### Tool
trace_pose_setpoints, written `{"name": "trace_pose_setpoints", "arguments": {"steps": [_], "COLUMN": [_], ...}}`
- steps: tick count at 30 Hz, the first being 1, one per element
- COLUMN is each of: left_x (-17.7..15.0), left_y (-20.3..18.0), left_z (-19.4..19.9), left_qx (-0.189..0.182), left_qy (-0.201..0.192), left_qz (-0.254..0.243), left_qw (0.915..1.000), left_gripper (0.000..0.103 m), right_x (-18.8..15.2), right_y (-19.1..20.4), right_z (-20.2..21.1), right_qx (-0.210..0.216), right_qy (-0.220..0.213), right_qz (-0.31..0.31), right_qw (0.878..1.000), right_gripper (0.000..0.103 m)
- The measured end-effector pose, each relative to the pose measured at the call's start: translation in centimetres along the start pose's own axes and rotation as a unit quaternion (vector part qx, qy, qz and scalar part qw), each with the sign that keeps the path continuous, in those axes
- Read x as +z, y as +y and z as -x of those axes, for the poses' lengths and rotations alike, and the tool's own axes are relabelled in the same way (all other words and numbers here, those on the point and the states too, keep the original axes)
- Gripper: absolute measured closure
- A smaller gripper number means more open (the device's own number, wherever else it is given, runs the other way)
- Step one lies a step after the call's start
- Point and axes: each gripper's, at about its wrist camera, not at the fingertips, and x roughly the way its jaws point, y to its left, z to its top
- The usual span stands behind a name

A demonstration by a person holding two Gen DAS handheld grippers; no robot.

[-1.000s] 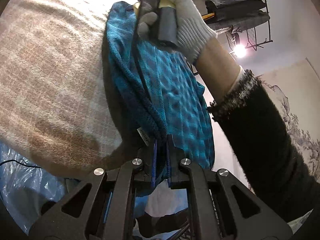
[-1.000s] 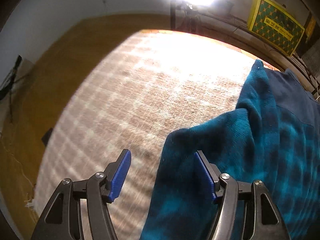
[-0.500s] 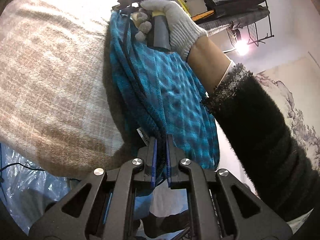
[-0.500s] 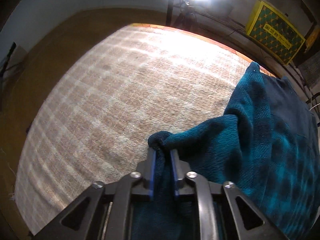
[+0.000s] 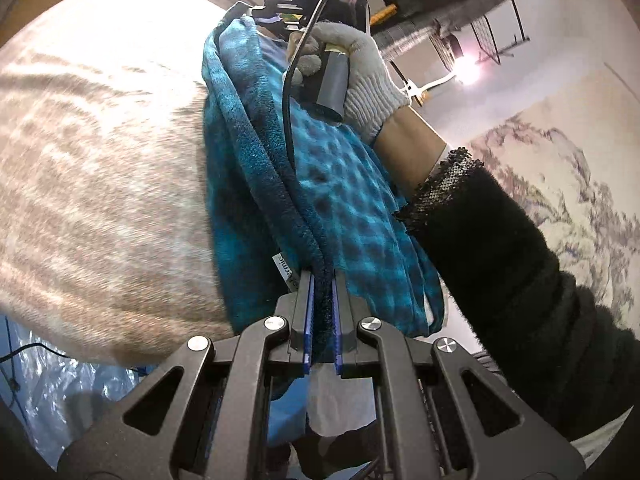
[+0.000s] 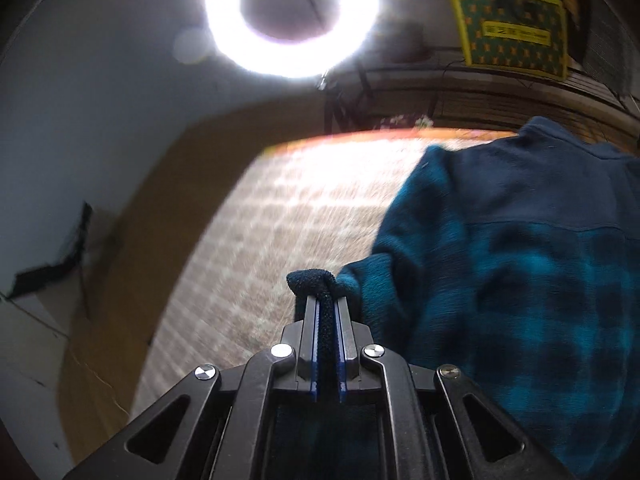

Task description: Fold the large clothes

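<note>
Both grippers clamped the teal plaid fleece garment (image 5: 352,208): the left gripper (image 5: 322,316) on its hem at lower centre, the right gripper (image 6: 328,320) on a dark edge. Best practice was to lift both evenly, keeping the edge taut. The garment lay thick and doubled on the beige checked blanket (image 5: 100,168).

Teal-and-navy checked fleece garment (image 5: 344,200) lies along one edge of the beige plaid-blanketed bench (image 5: 100,168), part overhanging. Left tongs (image 5: 322,284) clamped on its thick hem at the near edge; right tongs (image 6: 328,308) pinch a fold at the far end. Clear plastic sheeting (image 5: 52,384) sits below the bench's near edge.
</note>
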Motion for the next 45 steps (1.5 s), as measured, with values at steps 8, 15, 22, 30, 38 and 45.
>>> {"name": "trace_pose_setpoints", "arguments": {"steps": [8,15,22,30,38,45], "left_x": [-0.5,-1.5,-2.4,-2.9,-3.9,-6.1], "left_y": [-3.9,-4.9,-5.8,-6.4,-7.6,-9.4], "left_z": [-4.3,-8.9,-11.3,-12.6,-10.5,-8.2], "left_qx": [0.006,0.032,0.063,0.082,0.043,0.005], "left_qy": [0.045,0.101,0.123,0.133,0.121,0.121], "left_qz": [-0.052,-0.076,-0.099,-0.110,-0.120,-0.142], "left_qw": [0.9976,0.9916,0.9854,0.9815,0.9845,0.9825], "left_gripper": [0.098,0.098,0.098,0.098,0.072,0.070], "right_x": [-1.0,-3.4,-4.9,-5.8,-6.3,-9.8], "right_y": [-7.6,-14.2,-18.5,-19.5,-18.3,-16.7], "right_z": [6.2,8.0,7.1,6.7,14.8,23.5], "right_qx": [0.022,0.011,0.006,-0.003,-0.035,-0.006], "right_qy": [-0.056,-0.063,-0.050,-0.016,-0.054,-0.090], "right_qz": [-0.044,-0.091,-0.145,-0.154,-0.104,-0.092], "right_qw": [0.997,0.994,0.988,0.988,0.993,0.992], "right_gripper": [0.099,0.099,0.099,0.075,0.061,0.061]}}
